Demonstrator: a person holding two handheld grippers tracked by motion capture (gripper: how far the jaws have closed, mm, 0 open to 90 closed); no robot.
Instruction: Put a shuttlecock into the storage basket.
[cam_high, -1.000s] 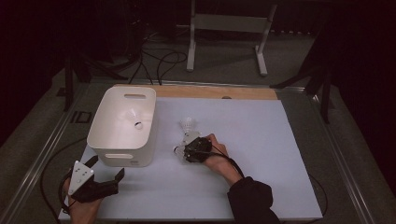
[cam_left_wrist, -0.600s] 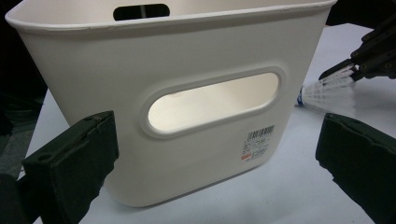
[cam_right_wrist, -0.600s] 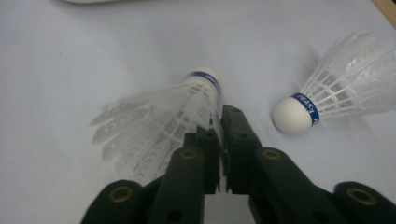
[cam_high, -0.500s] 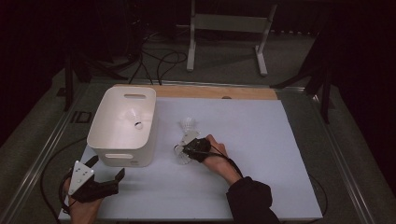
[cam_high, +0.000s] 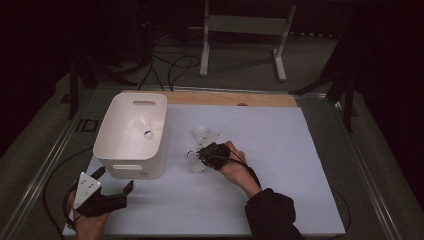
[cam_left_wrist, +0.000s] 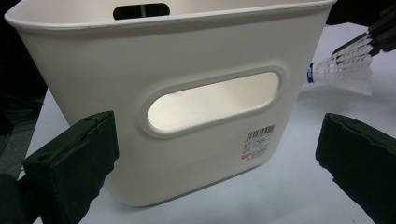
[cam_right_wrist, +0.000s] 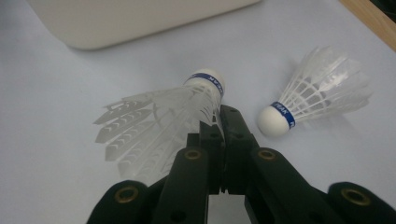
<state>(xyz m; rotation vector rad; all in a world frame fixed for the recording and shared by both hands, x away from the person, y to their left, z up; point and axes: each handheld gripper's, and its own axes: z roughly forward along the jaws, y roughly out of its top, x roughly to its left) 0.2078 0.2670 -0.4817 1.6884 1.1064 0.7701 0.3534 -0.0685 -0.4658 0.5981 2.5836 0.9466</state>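
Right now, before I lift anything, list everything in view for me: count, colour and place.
shuttlecock in the right gripper: one, white with a blue band, feathers pinched, on the sheet right of the bin
loose shuttlecock: one, white with a blue band, lying on the sheet just beyond the held one
shuttlecock in the bin: one, white
bin: one, white, handle slots, left part of the sheet
sheet: one, pale blue-white, covers the table
wooden strip: one, tan, along the sheet's far edge
metal stand: one, grey, on the floor beyond the table
left gripper: black, open, facing the bin's near wall
right gripper: black, shut on the feathers
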